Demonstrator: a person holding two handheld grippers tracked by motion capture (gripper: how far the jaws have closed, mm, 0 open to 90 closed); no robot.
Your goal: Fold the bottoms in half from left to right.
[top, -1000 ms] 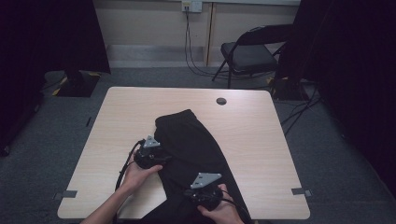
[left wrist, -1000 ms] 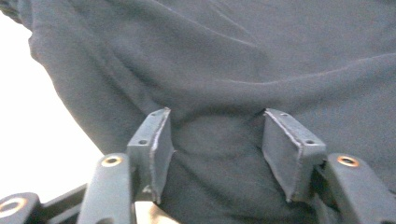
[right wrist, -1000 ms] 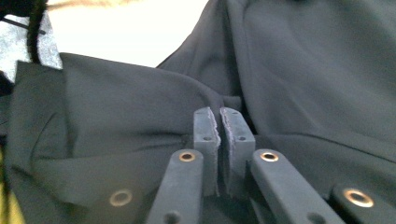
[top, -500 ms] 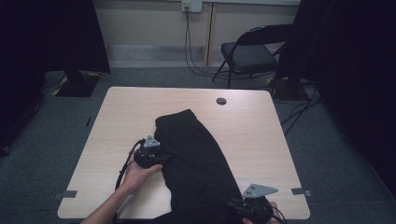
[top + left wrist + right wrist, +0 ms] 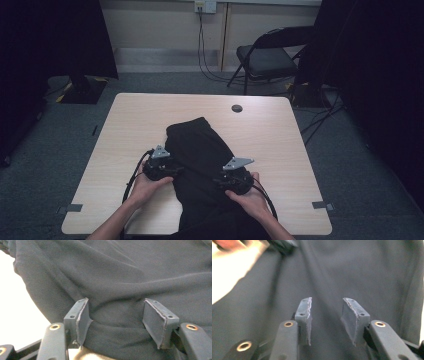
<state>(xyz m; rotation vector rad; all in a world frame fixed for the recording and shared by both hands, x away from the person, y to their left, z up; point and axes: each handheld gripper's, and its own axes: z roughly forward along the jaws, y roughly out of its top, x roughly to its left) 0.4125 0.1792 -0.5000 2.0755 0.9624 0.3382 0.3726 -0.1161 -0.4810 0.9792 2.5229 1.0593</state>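
Observation:
A black garment lies crumpled along the middle of the light wooden table and hangs over its near edge. My left gripper is at the garment's left edge. In the left gripper view the left gripper has just been opening and stands open, a ridge of the cloth lying loosely between its pads. My right gripper is at the garment's right side, pointing left. Its jaws have just been opening too; the right gripper is open just over the cloth, gripping nothing.
A round cable hole sits near the table's far edge. A black folding chair stands behind the table, with cables on the floor beside it. Dark curtains hang at both sides. Bare tabletop lies left and right of the garment.
The right hand swung out toward the table's near right corner, then came back left to the garment's right side, jaws now open. The left hand stayed put.

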